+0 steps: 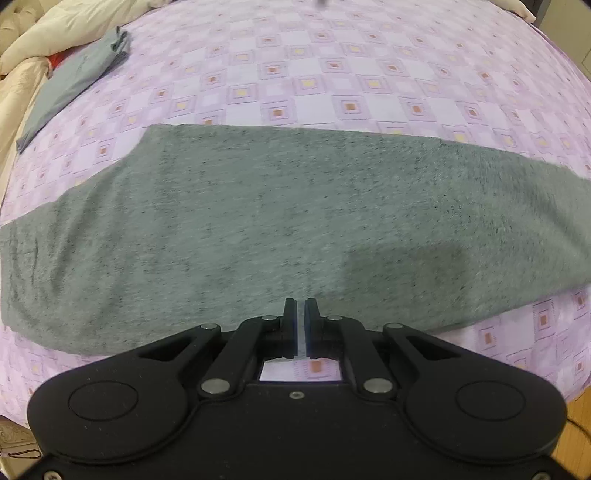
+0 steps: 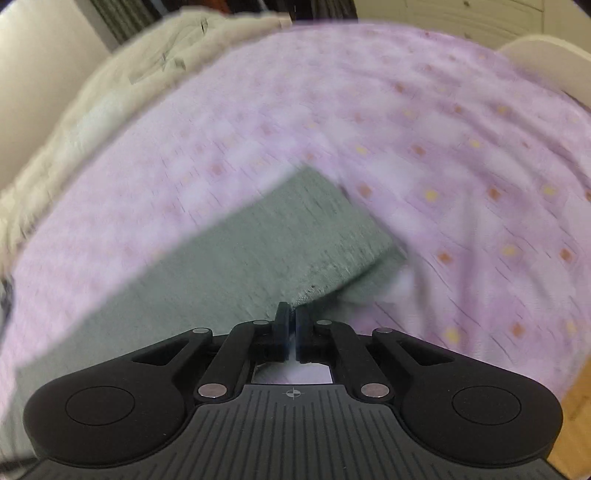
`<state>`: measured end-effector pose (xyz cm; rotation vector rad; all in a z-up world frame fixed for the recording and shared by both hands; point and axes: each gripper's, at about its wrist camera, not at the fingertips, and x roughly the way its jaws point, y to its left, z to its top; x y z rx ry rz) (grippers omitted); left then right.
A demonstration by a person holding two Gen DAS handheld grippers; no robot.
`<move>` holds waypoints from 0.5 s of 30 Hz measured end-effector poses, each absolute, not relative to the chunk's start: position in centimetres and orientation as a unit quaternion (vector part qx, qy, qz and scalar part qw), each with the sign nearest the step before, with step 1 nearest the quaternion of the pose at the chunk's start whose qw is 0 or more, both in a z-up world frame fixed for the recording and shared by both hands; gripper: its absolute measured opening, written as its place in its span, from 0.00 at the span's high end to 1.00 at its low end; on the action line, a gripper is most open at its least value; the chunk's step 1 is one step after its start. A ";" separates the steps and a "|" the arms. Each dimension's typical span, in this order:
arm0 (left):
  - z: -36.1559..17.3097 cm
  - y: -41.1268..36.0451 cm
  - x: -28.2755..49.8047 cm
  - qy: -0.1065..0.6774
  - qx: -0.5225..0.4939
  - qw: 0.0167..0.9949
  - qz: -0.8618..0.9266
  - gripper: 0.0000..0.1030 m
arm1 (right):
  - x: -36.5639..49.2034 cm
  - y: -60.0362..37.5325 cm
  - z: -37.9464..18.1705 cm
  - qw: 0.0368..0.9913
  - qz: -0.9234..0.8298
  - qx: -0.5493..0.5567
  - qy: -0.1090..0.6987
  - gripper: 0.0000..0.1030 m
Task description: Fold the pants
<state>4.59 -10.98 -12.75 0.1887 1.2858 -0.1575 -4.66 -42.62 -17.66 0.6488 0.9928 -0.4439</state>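
Grey pants [image 1: 280, 229] lie lengthwise on the bed [image 1: 369, 85], legs apparently stacked; cross folds remain. Left gripper [image 1: 301, 317] nearly closed, empty. Right gripper [image 2: 290, 325] closed at the hem, grip unclear.

heathered grey pants [image 1: 280, 229] on a lilac checked bedsheet [image 1: 332, 74] with orange and yellow squares, cream duvet [image 1: 55, 29] upper left
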 end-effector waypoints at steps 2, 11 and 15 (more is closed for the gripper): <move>-12.7 -12.0 4.8 0.599 0.092 0.792 -0.076 0.88 | -5.5 -43.0 -18.2 0.803 -0.196 0.312 0.468 0.95; -13.0 -16.1 5.3 0.601 0.106 0.785 -0.101 0.88 | -6.7 -48.3 -18.0 0.808 -0.156 0.381 0.421 0.23; -13.2 -17.3 5.4 0.607 0.109 0.780 -0.105 0.88 | -5.0 -50.4 -19.5 0.799 -0.116 0.415 0.419 0.23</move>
